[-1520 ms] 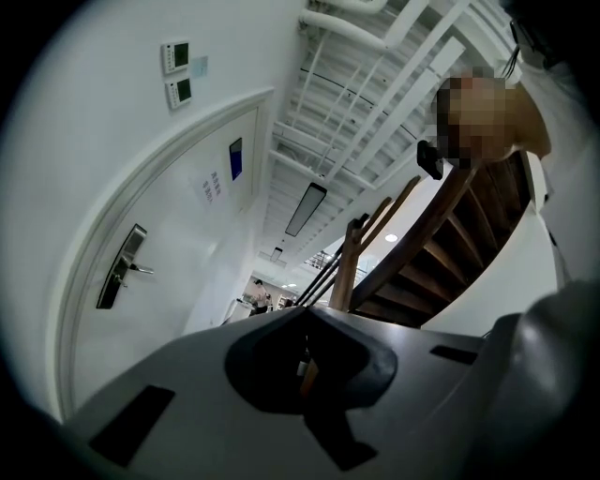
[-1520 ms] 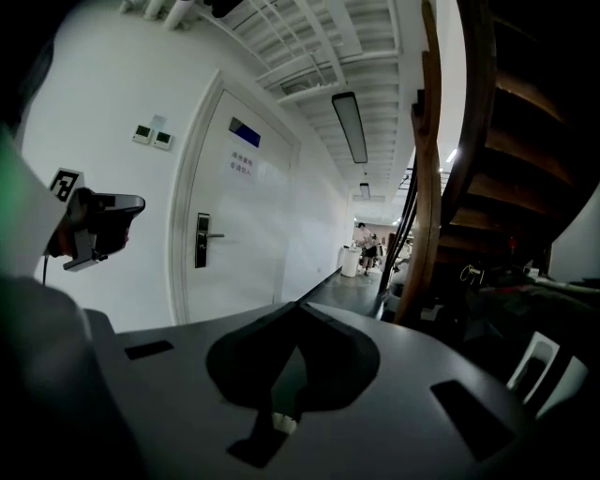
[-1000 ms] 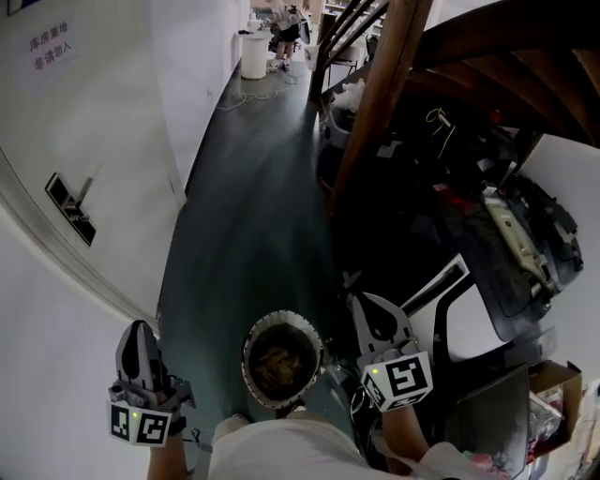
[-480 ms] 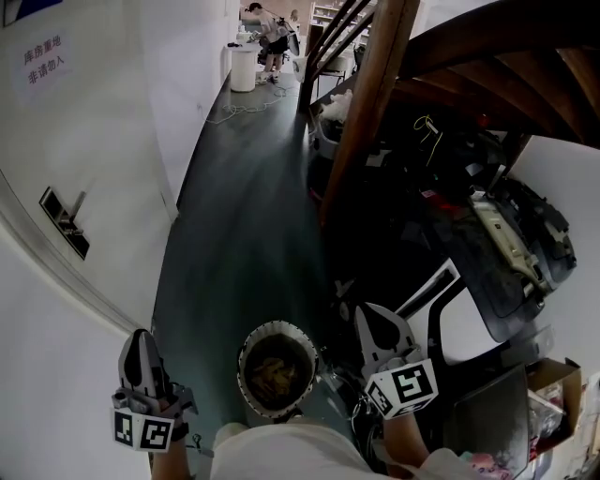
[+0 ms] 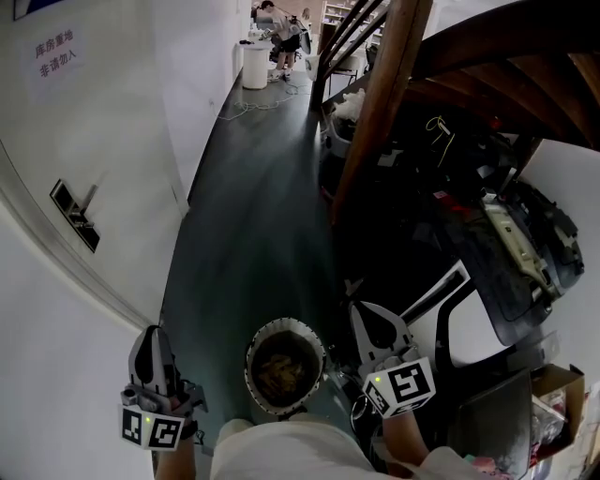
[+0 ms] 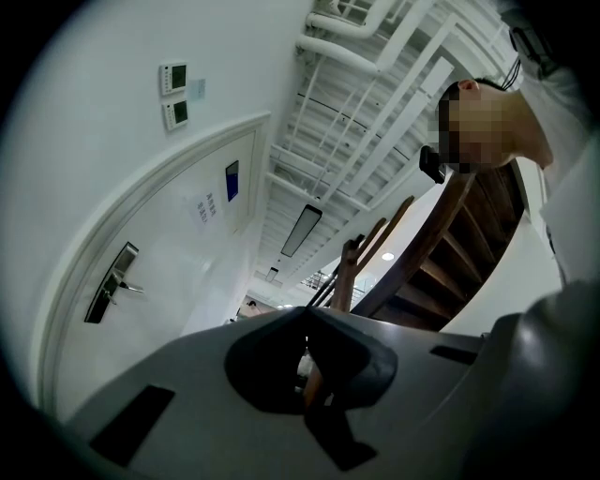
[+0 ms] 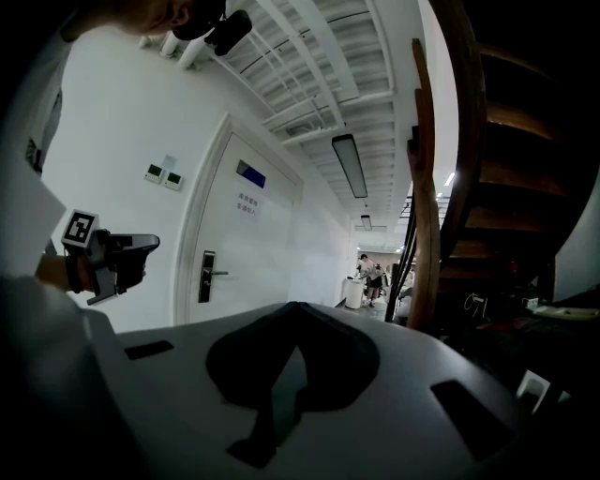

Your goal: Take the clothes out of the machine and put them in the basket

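A round wicker basket (image 5: pixel 255 342) stands on the dark floor just in front of me, with brownish clothes (image 5: pixel 281 367) lying in it. My left gripper (image 5: pixel 150 331) hangs to the left of the basket beside the white wall, its jaws shut and empty; its tips (image 6: pixel 305 312) meet and point up along the corridor. My right gripper (image 5: pixel 359 309) is held to the right of the basket, also shut with nothing in it, its tips (image 7: pixel 298 305) together. The left gripper (image 7: pixel 141 246) also shows in the right gripper view. No machine is clearly visible.
A white door with a handle (image 5: pixel 75 211) is on the left wall. A wooden stair post (image 5: pixel 375 103) and dark clutter (image 5: pixel 487 225) under the stairs fill the right side. A white panel (image 5: pixel 469 328) and a cardboard box (image 5: pixel 553 394) sit at lower right. A person (image 5: pixel 281 23) and a white bin (image 5: pixel 255 64) are far down the corridor.
The head view swayed a little. Both grippers stay shut at about the same places on either side of the basket.
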Demonstrator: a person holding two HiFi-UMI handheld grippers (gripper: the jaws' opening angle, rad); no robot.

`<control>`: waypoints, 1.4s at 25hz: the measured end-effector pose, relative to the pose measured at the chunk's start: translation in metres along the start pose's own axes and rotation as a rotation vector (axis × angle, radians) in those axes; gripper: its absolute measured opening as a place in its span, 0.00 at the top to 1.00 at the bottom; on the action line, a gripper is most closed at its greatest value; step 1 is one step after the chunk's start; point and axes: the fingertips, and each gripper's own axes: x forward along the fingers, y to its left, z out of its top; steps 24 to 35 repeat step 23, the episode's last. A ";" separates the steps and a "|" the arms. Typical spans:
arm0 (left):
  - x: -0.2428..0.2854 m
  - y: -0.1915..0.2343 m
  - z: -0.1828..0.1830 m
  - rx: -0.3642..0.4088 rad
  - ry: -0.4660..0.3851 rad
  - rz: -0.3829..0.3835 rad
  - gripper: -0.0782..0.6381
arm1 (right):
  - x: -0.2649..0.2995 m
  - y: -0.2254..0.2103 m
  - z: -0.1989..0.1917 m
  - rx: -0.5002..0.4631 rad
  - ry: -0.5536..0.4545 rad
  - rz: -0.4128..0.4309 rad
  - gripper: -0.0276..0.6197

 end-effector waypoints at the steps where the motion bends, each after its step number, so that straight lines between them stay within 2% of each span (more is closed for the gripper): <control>1: -0.001 0.001 0.001 0.002 0.001 0.002 0.87 | 0.001 0.003 -0.001 -0.001 0.002 0.006 0.94; 18: -0.032 0.020 0.004 0.000 0.023 0.057 0.87 | 0.005 0.035 -0.005 -0.015 0.020 0.054 0.94; 35: -0.033 0.021 0.003 -0.005 0.020 0.061 0.87 | 0.005 0.037 -0.005 -0.021 0.016 0.061 0.94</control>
